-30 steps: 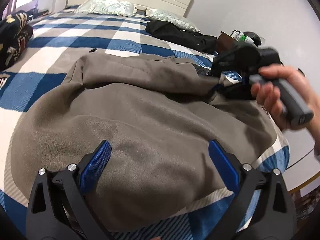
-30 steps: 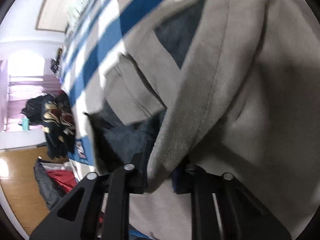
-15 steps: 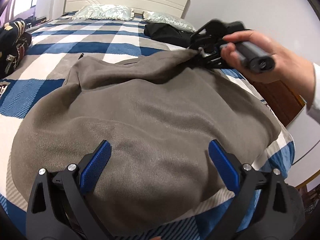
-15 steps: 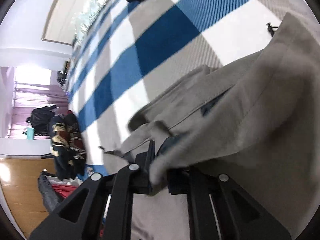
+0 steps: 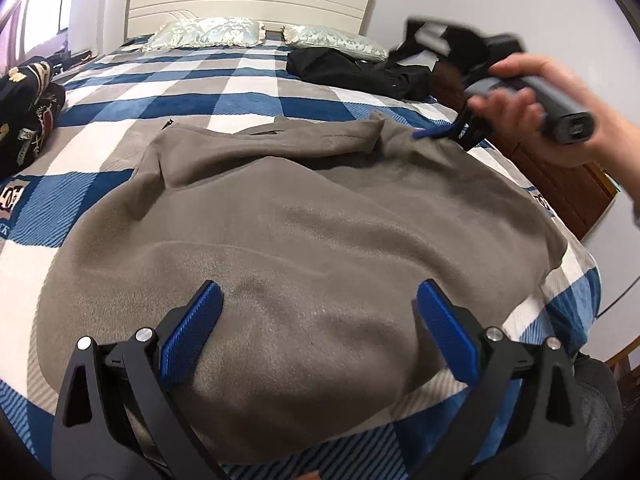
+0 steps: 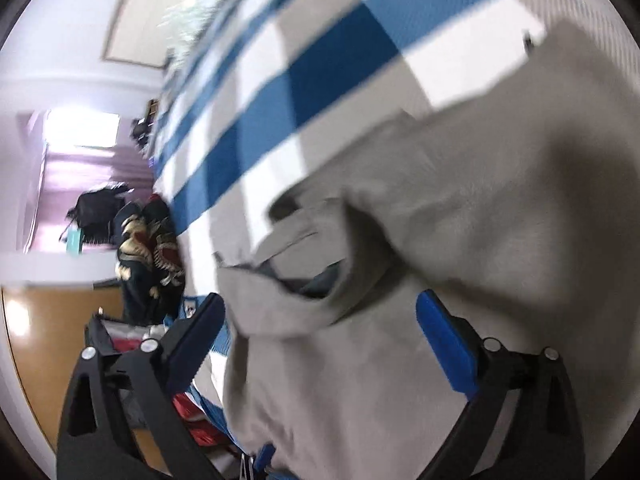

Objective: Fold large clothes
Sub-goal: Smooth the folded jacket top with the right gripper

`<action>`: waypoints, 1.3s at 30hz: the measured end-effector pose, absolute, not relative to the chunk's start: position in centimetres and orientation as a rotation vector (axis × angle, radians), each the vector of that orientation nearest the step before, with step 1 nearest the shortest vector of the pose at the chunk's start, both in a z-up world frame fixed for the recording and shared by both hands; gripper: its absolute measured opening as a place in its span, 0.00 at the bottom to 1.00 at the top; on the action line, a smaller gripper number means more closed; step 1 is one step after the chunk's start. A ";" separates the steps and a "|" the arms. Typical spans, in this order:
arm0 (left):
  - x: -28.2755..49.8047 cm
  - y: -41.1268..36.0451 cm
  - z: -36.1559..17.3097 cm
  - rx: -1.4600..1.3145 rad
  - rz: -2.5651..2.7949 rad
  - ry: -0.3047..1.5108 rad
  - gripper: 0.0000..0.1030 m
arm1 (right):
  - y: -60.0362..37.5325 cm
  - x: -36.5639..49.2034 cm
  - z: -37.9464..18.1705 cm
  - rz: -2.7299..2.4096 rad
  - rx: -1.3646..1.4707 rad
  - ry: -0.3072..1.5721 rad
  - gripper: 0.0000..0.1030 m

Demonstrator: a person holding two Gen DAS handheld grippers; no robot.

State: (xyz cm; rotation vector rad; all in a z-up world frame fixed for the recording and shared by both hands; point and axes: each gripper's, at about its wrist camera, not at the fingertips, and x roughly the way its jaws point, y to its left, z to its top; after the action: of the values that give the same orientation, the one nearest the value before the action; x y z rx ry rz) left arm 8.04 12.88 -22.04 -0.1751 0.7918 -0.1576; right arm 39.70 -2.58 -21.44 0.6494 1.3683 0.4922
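- Fingers of the right gripper (image 6: 320, 340) are opening, spread wide; grey cloth lies between them, pads not pressing it. Left gripper (image 5: 318, 328) fingers stand released, hovering over cloth, gripping nothing.
- Grey coat (image 5: 304, 240) lies spread on the checked bed (image 5: 224, 92), covering its near half.
- Step in hand, judged: a folded-over flap let go at the coat's 1 o'clock corner, just below the right hand (image 5: 560, 112).
- Orientation: collar edge toward 12 o'clock (headboard); long axis looks to run 9-to-3 o'clock, uncertain under fisheye.
- Next move calls for a fresh edge grip and an even fold.
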 end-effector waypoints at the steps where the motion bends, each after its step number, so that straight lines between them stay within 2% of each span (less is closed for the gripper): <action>1: 8.0 12.8 -22.0 -0.169 -0.154 0.788 0.93 | -2.5 39.2 -20.5 0.522 0.641 1.343 0.96; 4: 7.6 12.8 -21.7 -0.173 -0.144 0.768 0.93 | -0.8 37.8 -19.2 0.635 0.622 1.314 0.96; 12: 7.7 14.4 -21.5 -0.144 -0.042 0.764 0.93 | 7.7 37.2 -26.2 0.708 0.624 1.486 0.95; 25: 8.5 17.2 -23.8 -0.232 0.012 0.854 0.93 | 9.7 46.2 -28.7 0.590 0.658 1.451 0.96; 28: 8.6 17.2 -24.3 -0.234 0.016 0.873 0.93 | 9.8 47.1 -29.9 0.562 0.654 1.508 0.96; 31: 8.7 17.3 -24.7 -0.237 0.014 0.881 0.94 | 9.6 46.8 -28.0 0.571 0.593 1.492 0.95; 35: 8.7 16.9 -24.8 -0.203 0.014 0.884 0.94 | 6.9 44.4 -21.9 0.659 0.609 1.395 0.95; 39: 8.4 17.0 -23.1 -0.203 0.025 0.865 0.94 | 1.1 37.6 -15.4 0.738 0.536 1.253 0.95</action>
State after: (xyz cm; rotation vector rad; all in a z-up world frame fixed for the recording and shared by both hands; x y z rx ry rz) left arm 8.41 16.99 -23.12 -0.2034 0.8650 0.0254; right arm 37.61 1.11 -15.40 0.5361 1.2531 0.7379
